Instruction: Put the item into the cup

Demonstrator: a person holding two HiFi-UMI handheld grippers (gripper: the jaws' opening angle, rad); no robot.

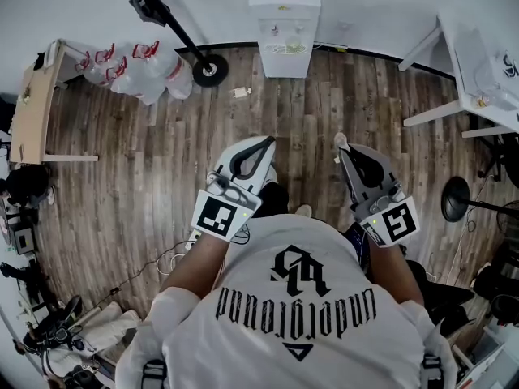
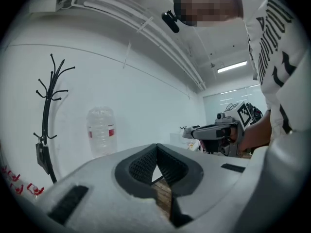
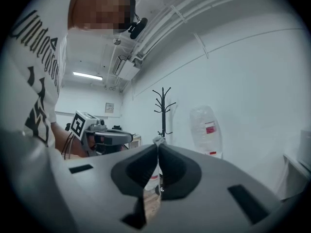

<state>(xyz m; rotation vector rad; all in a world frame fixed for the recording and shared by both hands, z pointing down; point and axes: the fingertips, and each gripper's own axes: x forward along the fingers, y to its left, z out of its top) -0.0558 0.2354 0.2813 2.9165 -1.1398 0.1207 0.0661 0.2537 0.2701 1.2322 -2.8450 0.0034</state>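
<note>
One small pale item [image 1: 340, 141], pinched at the very tips of the right gripper [image 1: 341, 147] and held out in the air over the wood floor [image 1: 146, 160]. In the right gripper view, a whitish lump poking just above the clenched pads; too small to tell more. To its left and well apart, the left gripper [image 1: 268, 142], jaws pressed together at the tips with nothing between them, only a sliver of floor visible through the gap lower down. Two grippers in all, roughly level, both pointing away from the body. One square-marker cube [image 1: 220, 215] at the rear of each, so two cubes. Behind them, two bare forearms and one white T-shirt [image 1: 300, 314] with black print.

Farther out on the floor:
- One white water dispenser [image 1: 284, 23] against the wall straight ahead, topped by one clear bottle with a red label.
- Left of it, one black coat stand [image 1: 209, 70] on a round base.
- Beyond that, a cluster of large clear water bottles [image 1: 134, 67] with red handles, at least three, exact number not clear.
- At far left, one wooden tabletop [image 1: 32, 96].
- At upper right, one white table [image 1: 478, 63].
- Below that table, one more black round stand base [image 1: 456, 198].
</note>
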